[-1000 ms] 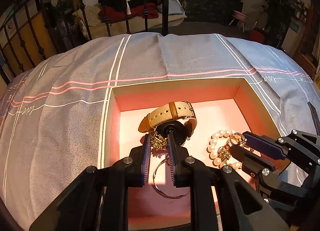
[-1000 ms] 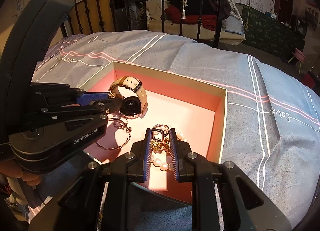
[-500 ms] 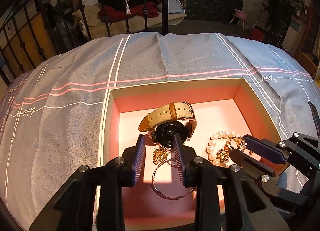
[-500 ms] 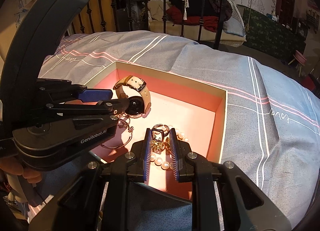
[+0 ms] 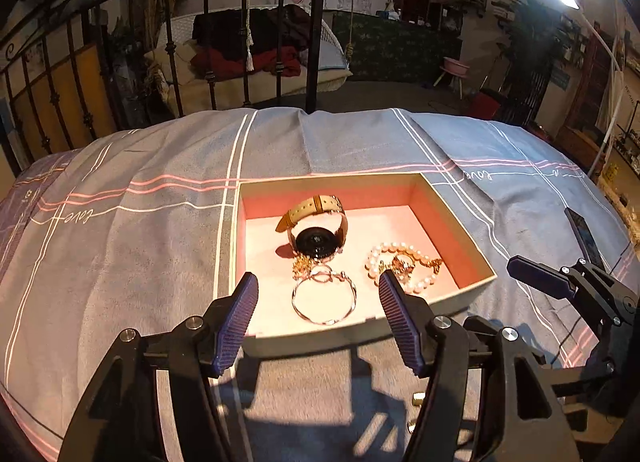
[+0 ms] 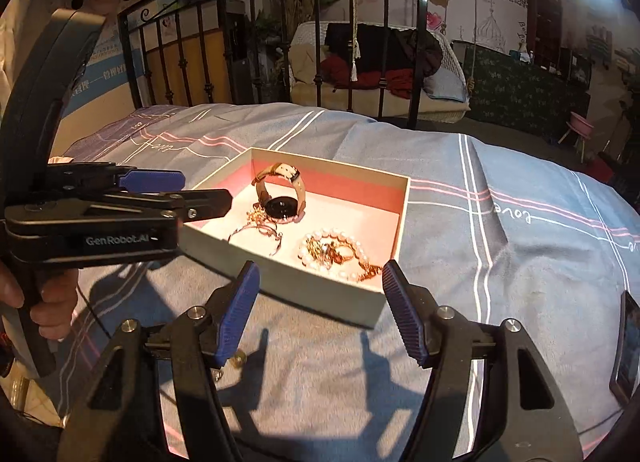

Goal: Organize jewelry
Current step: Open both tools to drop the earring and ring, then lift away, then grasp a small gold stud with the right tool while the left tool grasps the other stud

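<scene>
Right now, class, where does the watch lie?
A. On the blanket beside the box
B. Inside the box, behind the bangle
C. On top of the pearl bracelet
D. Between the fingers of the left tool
B: the watch stands inside the box, farther from the camera than the bangle and apart from the pearl bracelet; neither tool holds anything.

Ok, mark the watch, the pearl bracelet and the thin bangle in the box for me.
watch (image 5: 318, 240), left wrist view, on its dark round face.
pearl bracelet (image 5: 424, 283), left wrist view, on the near run of pearls.
thin bangle (image 5: 303, 312), left wrist view, on its near-left rim.
</scene>
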A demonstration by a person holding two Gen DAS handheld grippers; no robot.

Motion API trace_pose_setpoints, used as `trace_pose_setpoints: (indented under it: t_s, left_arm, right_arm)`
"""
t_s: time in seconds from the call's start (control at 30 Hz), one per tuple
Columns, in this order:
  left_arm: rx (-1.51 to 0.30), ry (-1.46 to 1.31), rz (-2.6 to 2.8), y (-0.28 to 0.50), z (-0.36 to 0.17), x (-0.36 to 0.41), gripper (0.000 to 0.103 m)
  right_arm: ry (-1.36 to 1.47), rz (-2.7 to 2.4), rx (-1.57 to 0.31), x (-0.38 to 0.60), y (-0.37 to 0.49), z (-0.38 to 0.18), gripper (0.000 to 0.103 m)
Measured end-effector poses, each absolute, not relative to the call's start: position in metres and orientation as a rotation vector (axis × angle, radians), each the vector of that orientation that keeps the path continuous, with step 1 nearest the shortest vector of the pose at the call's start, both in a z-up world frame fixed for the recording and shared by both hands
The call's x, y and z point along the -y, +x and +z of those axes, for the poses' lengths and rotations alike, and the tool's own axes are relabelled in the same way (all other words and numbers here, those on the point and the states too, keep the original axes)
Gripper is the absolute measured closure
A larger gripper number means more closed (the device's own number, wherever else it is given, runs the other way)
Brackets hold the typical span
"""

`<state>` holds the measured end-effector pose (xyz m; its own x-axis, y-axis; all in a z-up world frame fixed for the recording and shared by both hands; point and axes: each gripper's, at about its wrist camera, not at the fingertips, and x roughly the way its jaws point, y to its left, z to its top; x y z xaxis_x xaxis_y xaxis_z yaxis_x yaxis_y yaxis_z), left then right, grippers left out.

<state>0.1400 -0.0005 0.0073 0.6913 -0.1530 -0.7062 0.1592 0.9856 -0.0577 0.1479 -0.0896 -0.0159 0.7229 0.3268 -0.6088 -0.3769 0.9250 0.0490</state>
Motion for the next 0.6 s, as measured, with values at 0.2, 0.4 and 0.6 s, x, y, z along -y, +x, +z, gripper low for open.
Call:
trace_pose_setpoints:
  t_s: [0.2, 0.4, 0.6]
  left_arm:
    - [-0.857, -0.042, -0.241, 0.09, -0.024, 0.008, 0.042]
    - [-0.904, 0.017, -0.306, 0.073, -0.045, 0.034, 0.042]
    - [-0.895, 0.1, -0.298, 0.08, -0.053, 0.043, 0.057]
  right_arm:
    - [-0.071, 0.347, -0.727, 0.108, 0.113, -0.047, 0.039]
    - [-0.141, 0.337, -0.743, 0.105, 0.096, -0.065, 0.039]
    - [-0.144, 0.335, -0.742, 0.105, 0.095, -0.067, 0.039]
